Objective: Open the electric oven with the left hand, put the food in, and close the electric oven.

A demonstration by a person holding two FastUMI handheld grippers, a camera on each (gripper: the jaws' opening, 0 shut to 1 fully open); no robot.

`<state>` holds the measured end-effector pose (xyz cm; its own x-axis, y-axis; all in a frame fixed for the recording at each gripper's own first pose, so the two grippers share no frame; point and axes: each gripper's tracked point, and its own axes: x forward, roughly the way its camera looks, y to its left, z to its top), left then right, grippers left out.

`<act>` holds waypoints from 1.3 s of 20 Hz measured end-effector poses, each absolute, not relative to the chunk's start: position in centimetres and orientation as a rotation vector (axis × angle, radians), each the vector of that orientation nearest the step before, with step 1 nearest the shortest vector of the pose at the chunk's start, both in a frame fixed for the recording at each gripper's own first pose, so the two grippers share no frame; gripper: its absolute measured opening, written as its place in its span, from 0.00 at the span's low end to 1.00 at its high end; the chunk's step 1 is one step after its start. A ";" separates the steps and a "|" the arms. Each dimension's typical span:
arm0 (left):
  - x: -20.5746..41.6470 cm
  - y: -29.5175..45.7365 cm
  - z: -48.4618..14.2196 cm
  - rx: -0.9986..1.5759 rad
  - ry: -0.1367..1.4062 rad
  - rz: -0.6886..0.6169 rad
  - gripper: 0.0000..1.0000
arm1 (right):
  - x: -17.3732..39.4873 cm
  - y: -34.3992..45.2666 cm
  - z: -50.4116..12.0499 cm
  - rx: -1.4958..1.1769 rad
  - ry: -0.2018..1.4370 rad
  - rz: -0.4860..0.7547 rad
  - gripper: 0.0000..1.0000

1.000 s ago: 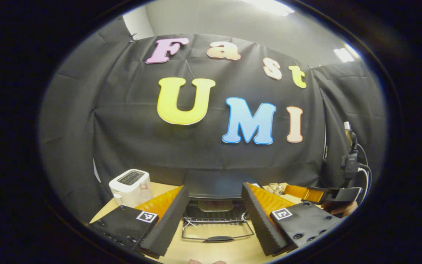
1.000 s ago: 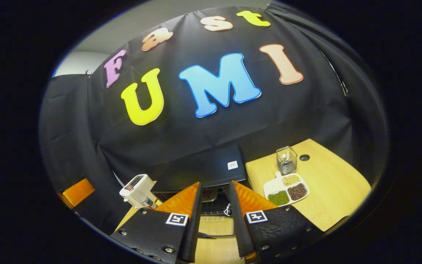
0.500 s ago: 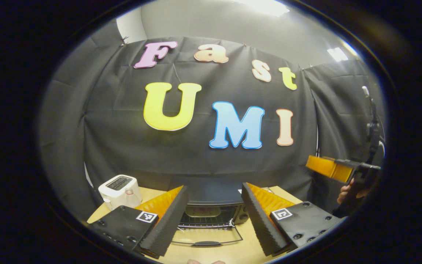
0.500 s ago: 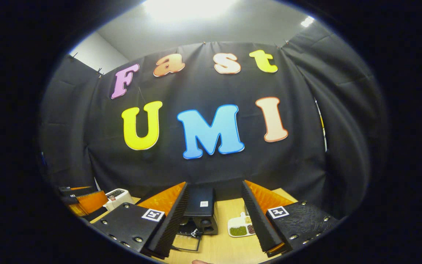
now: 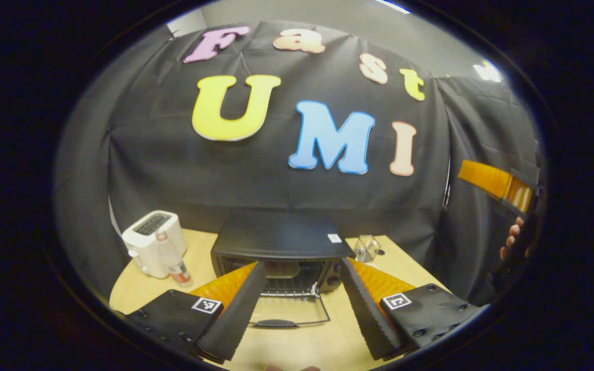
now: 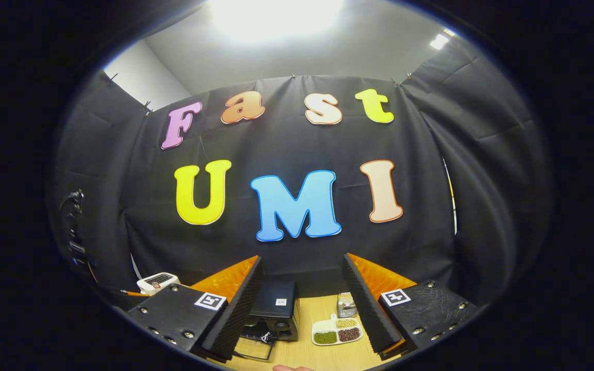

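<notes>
The black electric oven (image 5: pixel 281 238) stands at the middle of the wooden table, its glass door (image 5: pixel 286 312) folded down flat toward me. A pale item (image 5: pixel 282 268) lies on the rack inside; I cannot make out what it is. My left gripper (image 5: pixel 301 265) hangs open in front of the oven, apart from the door, with nothing between its fingers. My right gripper (image 6: pixel 301 258) is also open and empty, higher and farther back, with the oven (image 6: pixel 275 307) small below it. The right gripper (image 5: pixel 490 179) and the hand (image 5: pixel 511 242) holding it appear at the far right of the left gripper view.
A white toaster (image 5: pixel 150 241) and a small bottle (image 5: pixel 174 260) stand left of the oven. A clear glass jar (image 5: pixel 366 248) sits to its right. A white divided tray of beans (image 6: pixel 335 332) lies on the table (image 6: pixel 307 350) beside the jar (image 6: pixel 347 305).
Both grippers have pulled back and up from the oven, which looks smaller and whole. The right gripper opened wider and rose high at the right. The door stays down.
</notes>
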<state>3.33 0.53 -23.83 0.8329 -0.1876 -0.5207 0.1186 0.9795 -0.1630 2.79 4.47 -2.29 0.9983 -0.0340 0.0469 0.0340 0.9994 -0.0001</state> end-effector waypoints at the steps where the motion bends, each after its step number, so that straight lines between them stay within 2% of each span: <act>1: 2.5 0.5 -25.7 -0.143 0.631 -0.164 0.98 | 2.8 4.3 -2.4 -0.005 -0.046 -0.033 0.94; 2: 1.9 0.5 -27.5 -0.161 0.699 -0.163 1.00 | 2.8 4.2 -2.4 -0.008 -0.042 -0.033 0.94; 4: 0.6 0.5 -31.1 -0.195 0.825 -0.160 0.98 | 3.0 3.9 -3.2 0.005 -0.021 -0.032 0.94; 11: -2.1 1.6 -39.8 -0.172 1.049 -0.140 0.98 | 2.7 1.4 -6.5 0.012 0.078 -0.086 0.95; 13: -2.6 1.7 -41.6 -0.161 1.104 -0.143 1.00 | 2.6 0.7 -6.8 0.013 0.090 -0.102 0.95; 14: -2.8 1.6 -42.4 -0.165 1.131 -0.148 0.92 | 2.6 0.3 -6.9 0.013 0.096 -0.111 0.95; 15: -2.9 1.5 -43.1 -0.167 1.157 -0.153 0.92 | 2.5 0.0 -7.1 0.013 0.102 -0.117 0.95; 16: -2.9 1.5 -43.8 -0.165 1.183 -0.157 1.00 | 2.5 -0.2 -7.4 0.012 0.108 -0.124 0.95; 17: -3.1 1.7 -44.7 -0.159 1.214 -0.156 1.00 | 2.4 -0.4 -7.7 0.010 0.114 -0.129 0.95; 18: -3.2 1.8 -45.6 -0.149 1.244 -0.147 0.92 | 2.4 -0.5 -7.8 0.008 0.119 -0.133 0.95; 19: -3.2 2.0 -46.4 -0.135 1.269 -0.142 1.00 | 2.4 -0.8 -7.9 0.006 0.123 -0.137 0.95; 26: -1.9 2.5 -51.1 -0.032 1.369 -0.145 0.98 | 1.9 -2.3 -8.4 -0.033 0.143 -0.183 0.95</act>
